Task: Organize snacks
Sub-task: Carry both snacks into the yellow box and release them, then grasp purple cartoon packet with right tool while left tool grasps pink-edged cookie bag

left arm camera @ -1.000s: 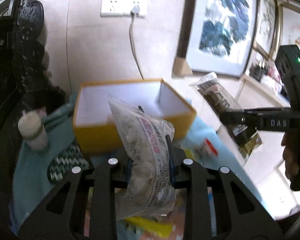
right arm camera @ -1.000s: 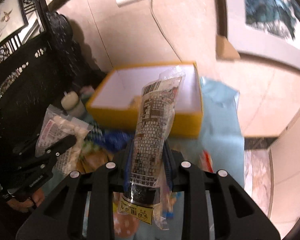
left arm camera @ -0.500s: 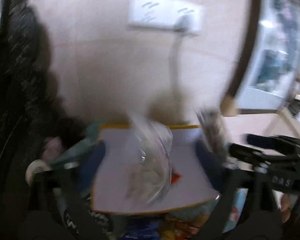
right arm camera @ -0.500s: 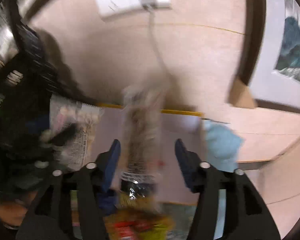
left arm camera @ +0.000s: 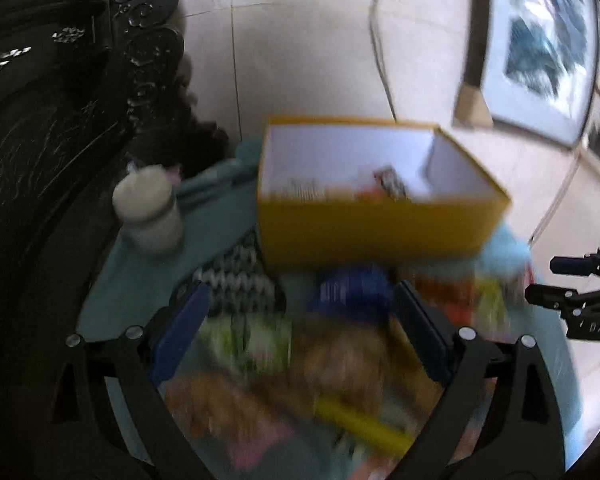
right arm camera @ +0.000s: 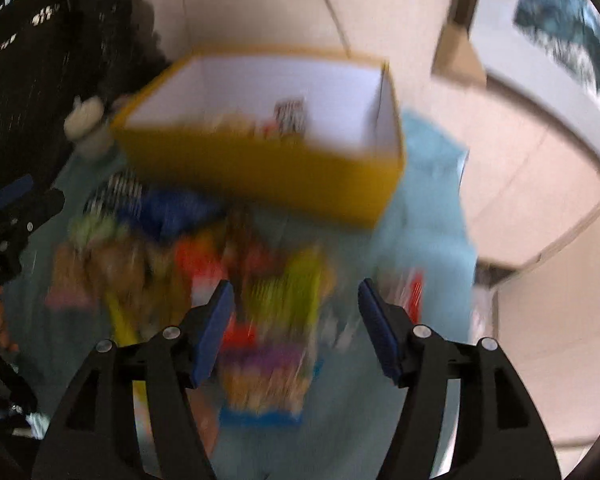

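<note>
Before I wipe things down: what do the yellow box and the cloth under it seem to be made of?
The yellow box looks like matte cardboard: thin, straight walls, plain white inside. The teal cloth looks like soft woven fabric, since it folds and drapes without shine. Blur leaves both uncertain.

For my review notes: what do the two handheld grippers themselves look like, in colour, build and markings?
Both match. The left gripper and right gripper have black plastic arms with triangular cut-outs, round silver screw heads at the joints and flat blue pads on the fingers. Seen from the side in the left wrist view, the right gripper's black body carries white lettering, too blurred to read fully. No sleeve shows.
</note>
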Demonstrator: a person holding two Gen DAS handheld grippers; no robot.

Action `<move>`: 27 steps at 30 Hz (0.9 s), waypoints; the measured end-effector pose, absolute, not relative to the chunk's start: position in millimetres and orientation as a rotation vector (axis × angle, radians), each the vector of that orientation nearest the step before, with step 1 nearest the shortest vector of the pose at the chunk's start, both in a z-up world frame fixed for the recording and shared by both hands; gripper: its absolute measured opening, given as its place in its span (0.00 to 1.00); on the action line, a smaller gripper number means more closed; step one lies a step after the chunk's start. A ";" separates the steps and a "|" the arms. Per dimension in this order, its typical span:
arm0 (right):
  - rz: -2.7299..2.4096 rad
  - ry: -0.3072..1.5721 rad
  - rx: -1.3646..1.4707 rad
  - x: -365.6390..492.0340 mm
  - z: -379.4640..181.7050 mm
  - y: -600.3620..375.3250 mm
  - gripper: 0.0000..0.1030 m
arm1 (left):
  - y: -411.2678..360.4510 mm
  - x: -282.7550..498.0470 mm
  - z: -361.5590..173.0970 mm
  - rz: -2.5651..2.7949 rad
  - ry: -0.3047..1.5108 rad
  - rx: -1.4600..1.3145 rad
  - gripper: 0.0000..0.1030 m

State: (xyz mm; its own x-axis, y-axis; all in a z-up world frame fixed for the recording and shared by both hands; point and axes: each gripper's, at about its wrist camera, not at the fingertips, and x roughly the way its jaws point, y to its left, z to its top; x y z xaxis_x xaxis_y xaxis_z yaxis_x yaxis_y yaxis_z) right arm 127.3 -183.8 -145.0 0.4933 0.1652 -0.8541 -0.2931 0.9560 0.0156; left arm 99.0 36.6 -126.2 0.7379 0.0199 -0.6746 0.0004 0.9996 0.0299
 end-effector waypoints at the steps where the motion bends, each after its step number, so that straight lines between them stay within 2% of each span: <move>1: 0.280 1.041 -0.130 117.2 -153.2 -184.1 0.63 | 32.9 86.6 -132.3 0.012 0.735 0.062 0.92; 4: 0.278 1.084 -0.119 93.4 -170.5 -182.3 0.63 | 31.4 57.2 -153.3 0.018 0.758 0.128 0.92; 9: 0.265 1.103 -0.112 77.5 -183.8 -180.4 0.64 | 54.2 44.6 -176.4 0.052 0.838 0.016 0.92; 22: 0.211 1.117 -0.197 84.1 -214.1 -167.2 0.65 | 53.8 78.6 -215.3 0.058 0.849 0.046 0.92; 23: 0.218 1.135 -0.200 86.1 -219.8 -166.6 0.59 | 52.1 78.3 -217.8 0.057 0.848 0.064 0.91; 24: 0.252 1.177 -0.189 87.8 -228.7 -165.6 0.51 | 52.0 77.4 -219.3 0.067 0.839 0.082 0.72; 25: 0.263 1.179 -0.183 87.1 -230.2 -165.6 0.50 | 54.1 75.2 -218.4 0.091 0.825 0.090 0.49; 27: 0.297 1.162 -0.185 83.1 -228.1 -165.3 0.40 | 70.9 72.0 -213.4 0.110 0.813 0.016 0.20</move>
